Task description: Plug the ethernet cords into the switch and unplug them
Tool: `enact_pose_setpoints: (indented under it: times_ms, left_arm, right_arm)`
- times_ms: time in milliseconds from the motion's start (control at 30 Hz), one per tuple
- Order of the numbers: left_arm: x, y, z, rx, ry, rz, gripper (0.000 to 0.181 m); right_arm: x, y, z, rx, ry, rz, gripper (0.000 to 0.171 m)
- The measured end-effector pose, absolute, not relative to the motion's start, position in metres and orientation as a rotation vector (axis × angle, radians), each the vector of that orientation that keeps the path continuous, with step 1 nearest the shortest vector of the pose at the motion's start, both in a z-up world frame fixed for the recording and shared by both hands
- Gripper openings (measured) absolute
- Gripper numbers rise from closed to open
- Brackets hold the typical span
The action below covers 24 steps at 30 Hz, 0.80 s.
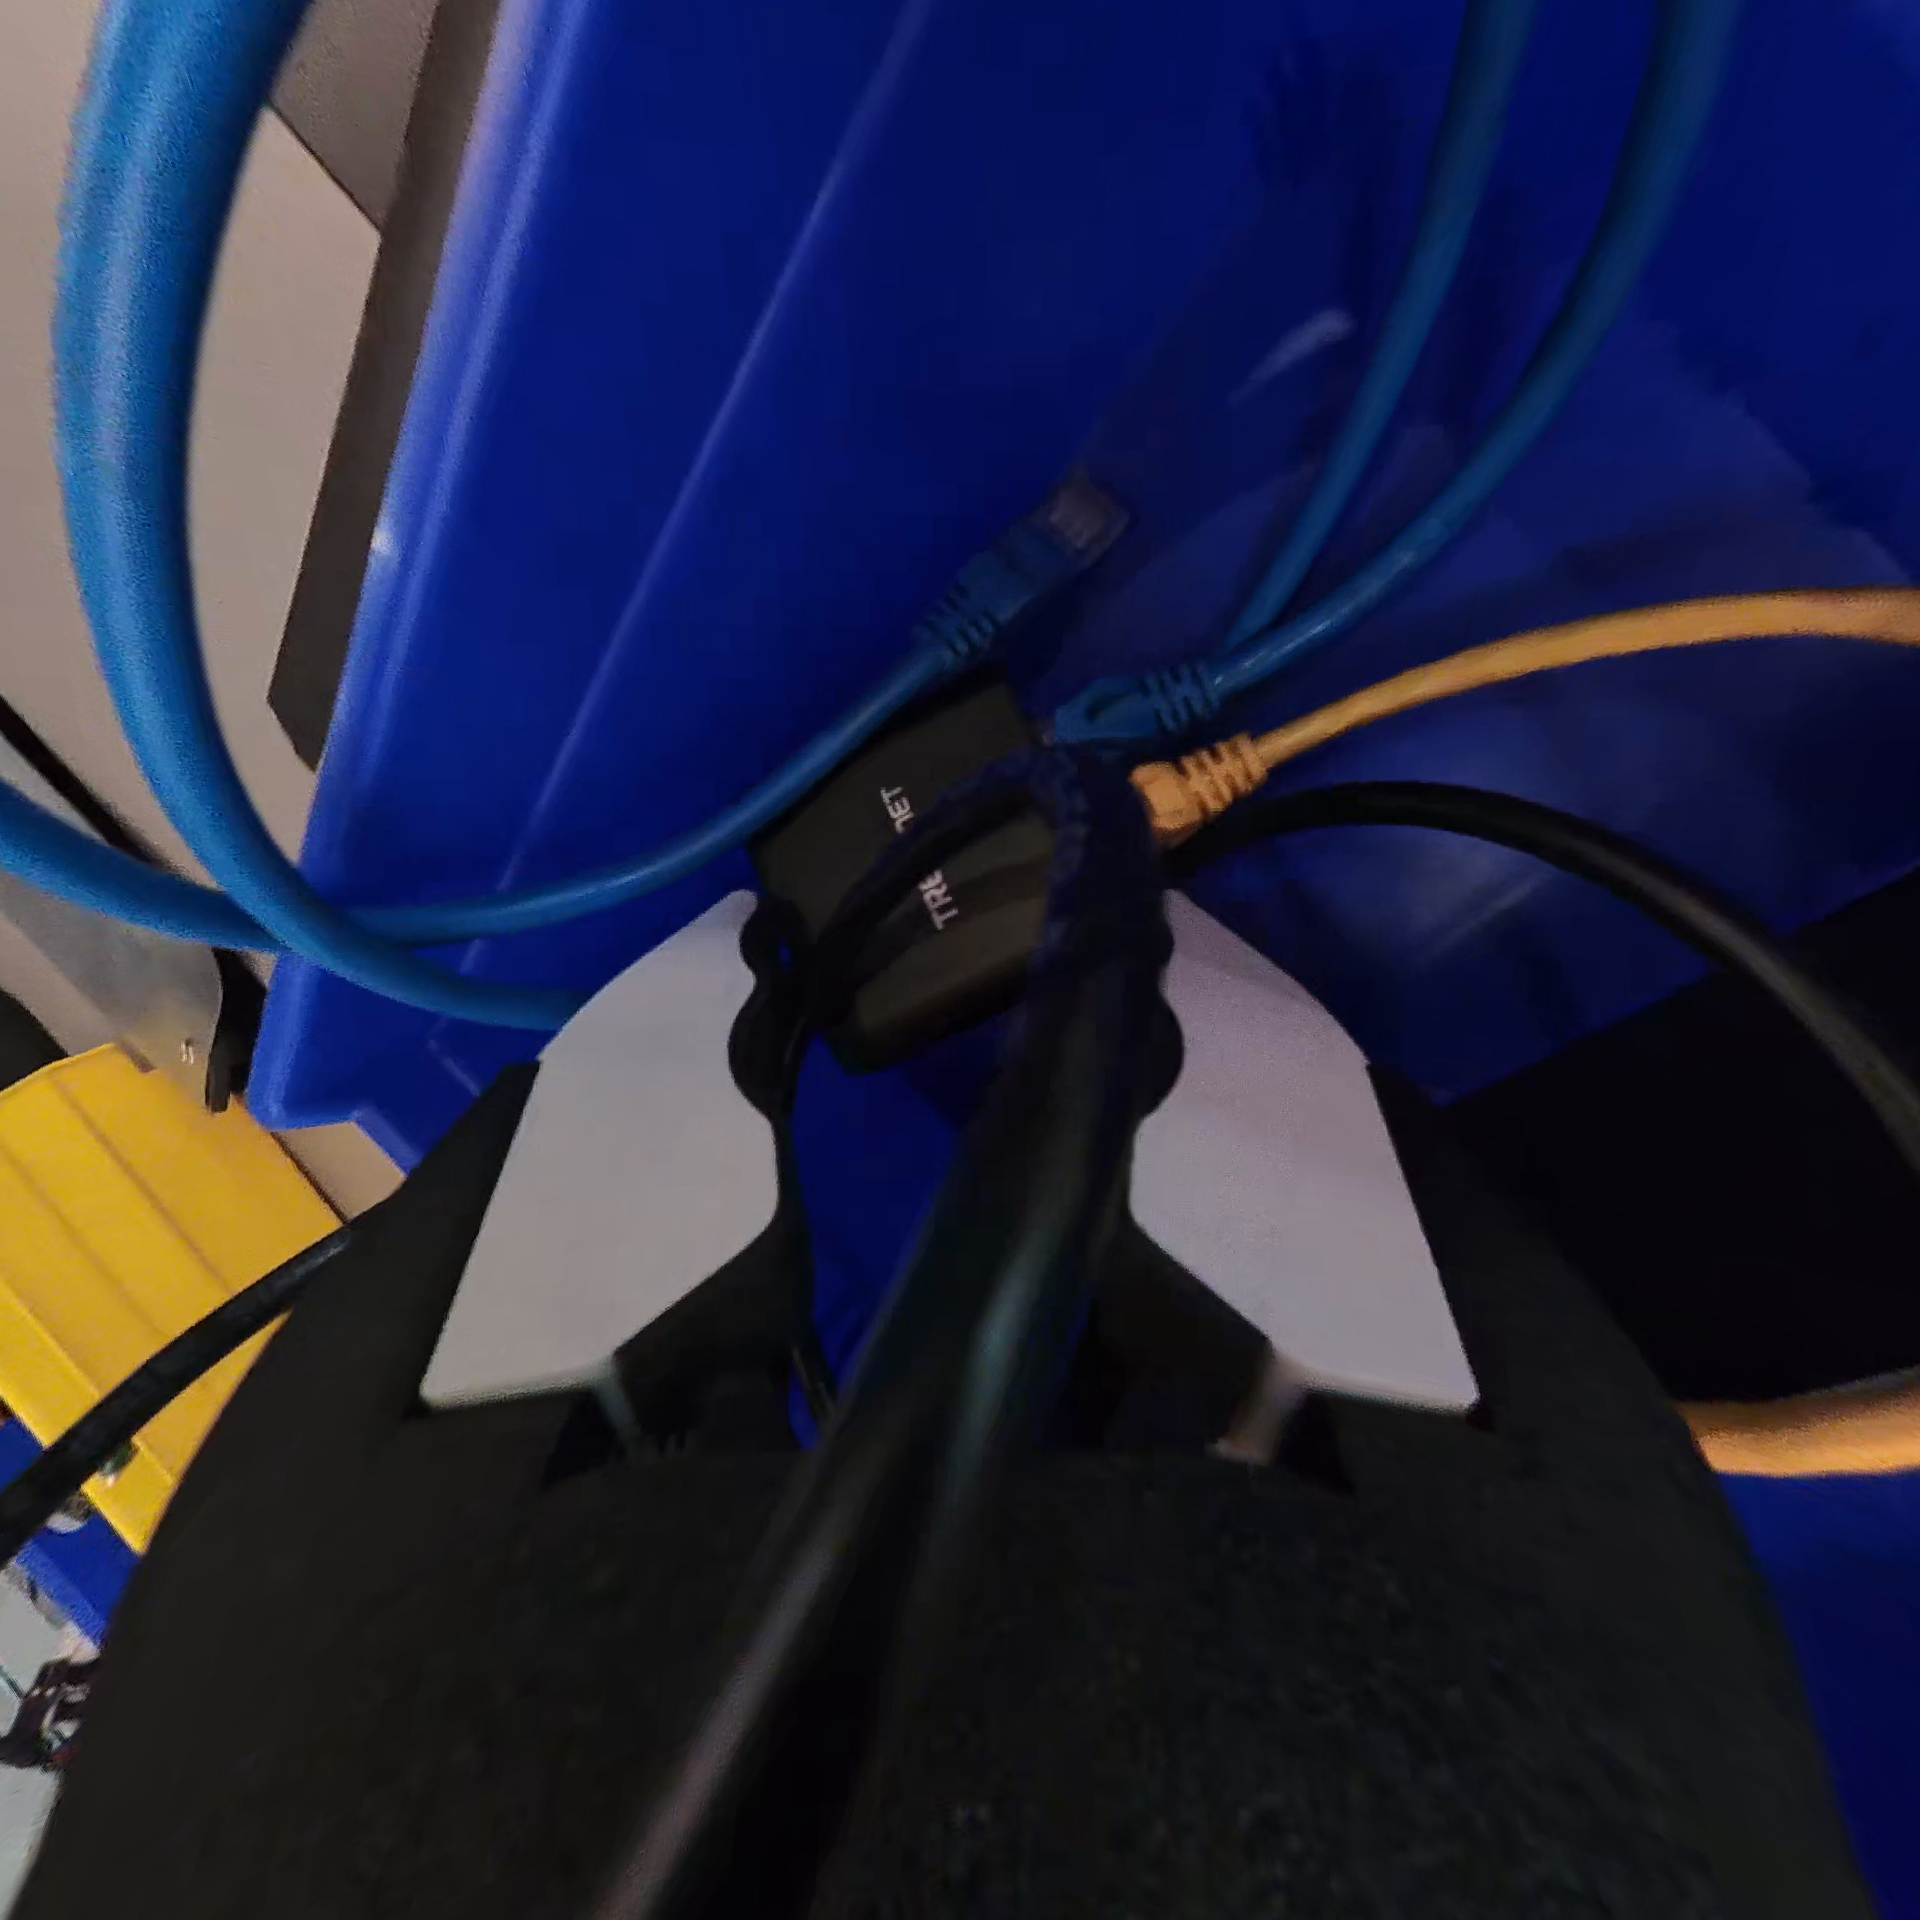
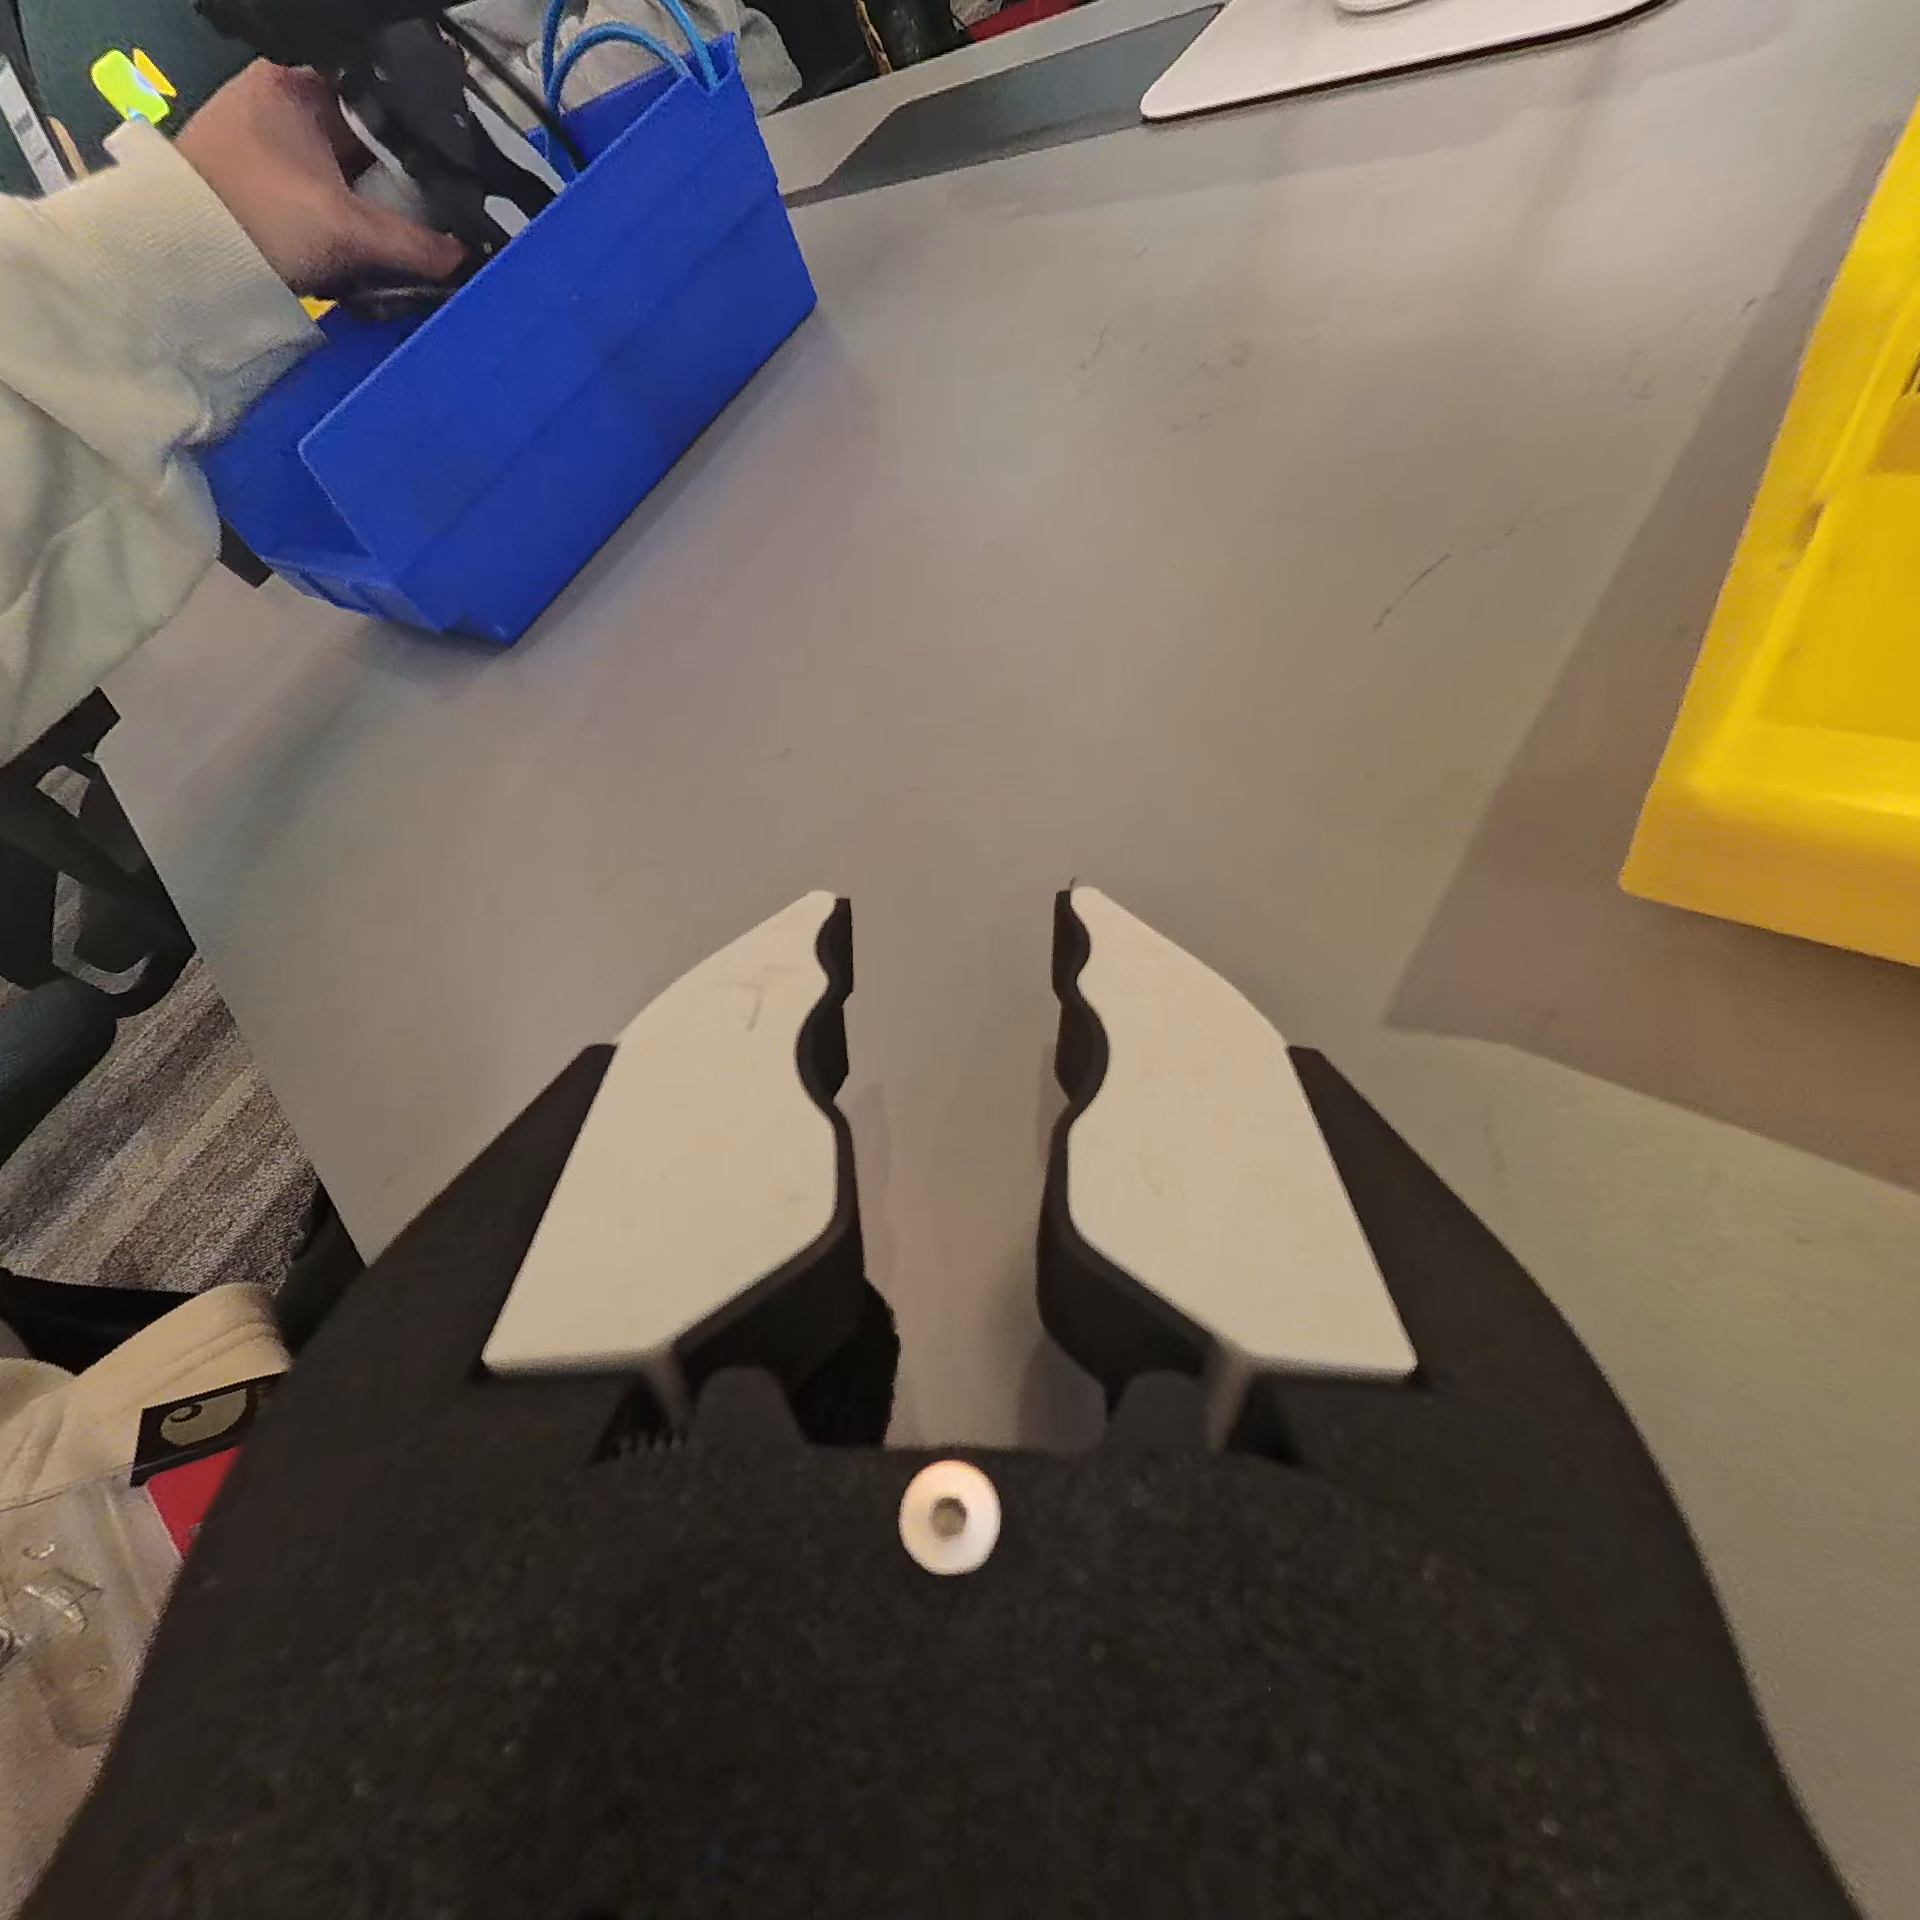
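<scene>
Left wrist view looks into a deep blue plastic bin, where the left gripper is clamped on a small black network switch. An orange ethernet cord and a blue ethernet cord enter the switch's far end; another blue cord's plug hangs loose just beyond it. A black cable trails off right. Over the bare grey table, the right gripper hovers with jaws narrowly apart, holding nothing, a yellow plastic bin to its right.

Office or lab workspace: grey worktop, blue parts bin, yellow bin, carpeted floor lower left, chair base.
</scene>
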<state>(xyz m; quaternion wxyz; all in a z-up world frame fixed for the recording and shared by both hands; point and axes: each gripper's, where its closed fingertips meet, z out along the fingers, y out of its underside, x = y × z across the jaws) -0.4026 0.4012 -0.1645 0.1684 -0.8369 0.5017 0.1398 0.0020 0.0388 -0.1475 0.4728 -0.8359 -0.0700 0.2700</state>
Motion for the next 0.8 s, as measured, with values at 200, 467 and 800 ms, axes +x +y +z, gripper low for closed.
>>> enact_pose_setpoints:
  times_ms: [200,467,800]
  left_arm:
    - [-0.409,0.401,-0.134,-2.34,1.334,0.423,0.065]
    - [-0.392,0.383,0.013,-2.145,1.108,0.144,0.064]
    - [-0.237,0.278,0.18,-1.728,1.234,-0.351,0.064]
  right_arm:
    - [0.005,0.04,-0.145,-2.037,-0.159,0.662,0.036]
    - [0.0,0.041,-0.143,-2.03,-0.183,0.652,0.036]
    - [-0.01,0.039,-0.132,-1.983,-0.265,0.626,0.036]
